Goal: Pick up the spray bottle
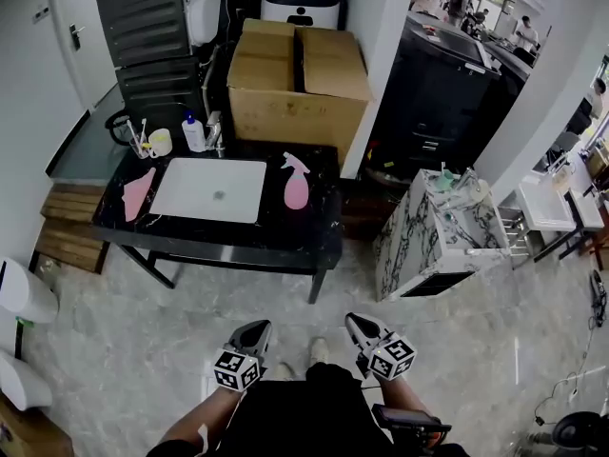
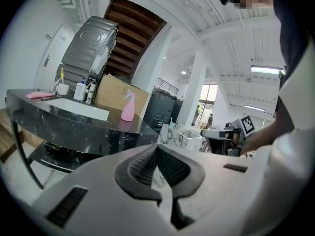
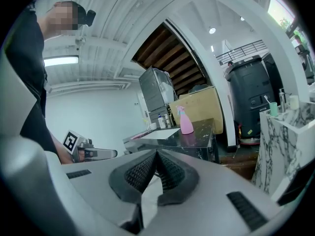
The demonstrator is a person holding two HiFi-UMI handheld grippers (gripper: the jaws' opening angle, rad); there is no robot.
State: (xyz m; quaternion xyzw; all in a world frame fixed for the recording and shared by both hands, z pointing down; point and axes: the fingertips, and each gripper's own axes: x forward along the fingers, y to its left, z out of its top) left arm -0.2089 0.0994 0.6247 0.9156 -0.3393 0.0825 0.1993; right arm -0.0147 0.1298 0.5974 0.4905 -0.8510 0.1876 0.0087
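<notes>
The pink spray bottle [image 1: 296, 184] stands on the right part of a black marble-look table [image 1: 238, 235]. It also shows far off in the left gripper view [image 2: 128, 107] and in the right gripper view [image 3: 185, 120]. My left gripper [image 1: 257, 328] and right gripper [image 1: 357, 324] hang close to my body over the tiled floor, well short of the table's front edge. Each points toward the table. The left gripper [image 2: 157, 149] has its jaws shut with nothing between them. The right gripper [image 3: 157, 154] is likewise shut and empty.
On the table lie a white tray [image 1: 210, 189] and a pink cloth [image 1: 137, 193], with a cup [image 1: 160, 142] and a white bottle [image 1: 193, 133] at the back. A cardboard box [image 1: 297, 76] stands behind. A marble-patterned cabinet [image 1: 438, 236] stands to the right.
</notes>
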